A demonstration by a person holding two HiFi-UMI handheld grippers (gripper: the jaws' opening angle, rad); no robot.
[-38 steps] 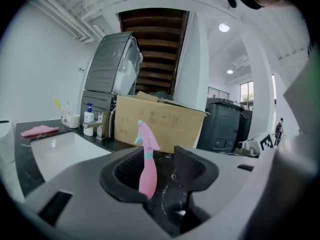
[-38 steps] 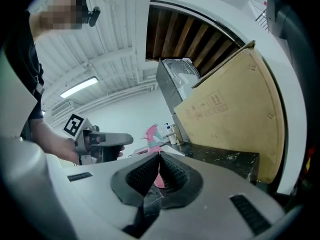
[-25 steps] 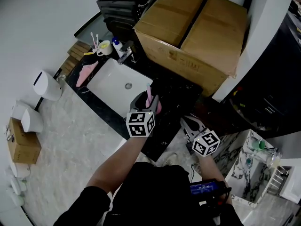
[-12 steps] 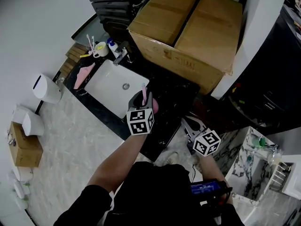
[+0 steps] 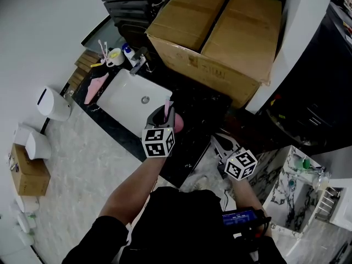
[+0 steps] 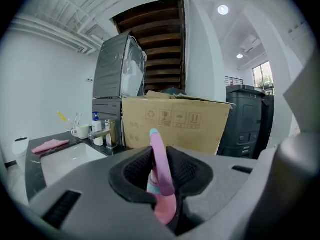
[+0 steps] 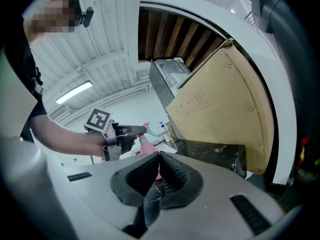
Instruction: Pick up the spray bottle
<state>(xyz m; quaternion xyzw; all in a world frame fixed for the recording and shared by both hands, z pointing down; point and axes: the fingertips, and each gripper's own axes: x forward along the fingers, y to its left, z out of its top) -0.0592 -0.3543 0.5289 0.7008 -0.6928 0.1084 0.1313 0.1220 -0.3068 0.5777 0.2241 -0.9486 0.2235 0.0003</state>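
My left gripper (image 6: 159,156) is closing on the pink spray bottle (image 6: 162,184), and its pads already touch either side of the upright pink trigger, which sticks up above the jaws. The bottle stands on the dark countertop (image 5: 204,113), just beside the near right corner of the white sink (image 5: 129,95). A large cardboard box (image 5: 214,26) takes up the counter right behind the bottle and walls off that side. Past the sink I see the faucet (image 5: 137,65), a soap bottle (image 5: 127,50) and a cup (image 5: 114,55) holding toothbrushes, with a pink cloth (image 5: 94,88) lying on the counter at the sink's far edge, all well apart from the bottle. My right gripper (image 7: 159,156) hangs off the counter's near edge, its jaws together on nothing, looking across at the bottle and the left gripper.
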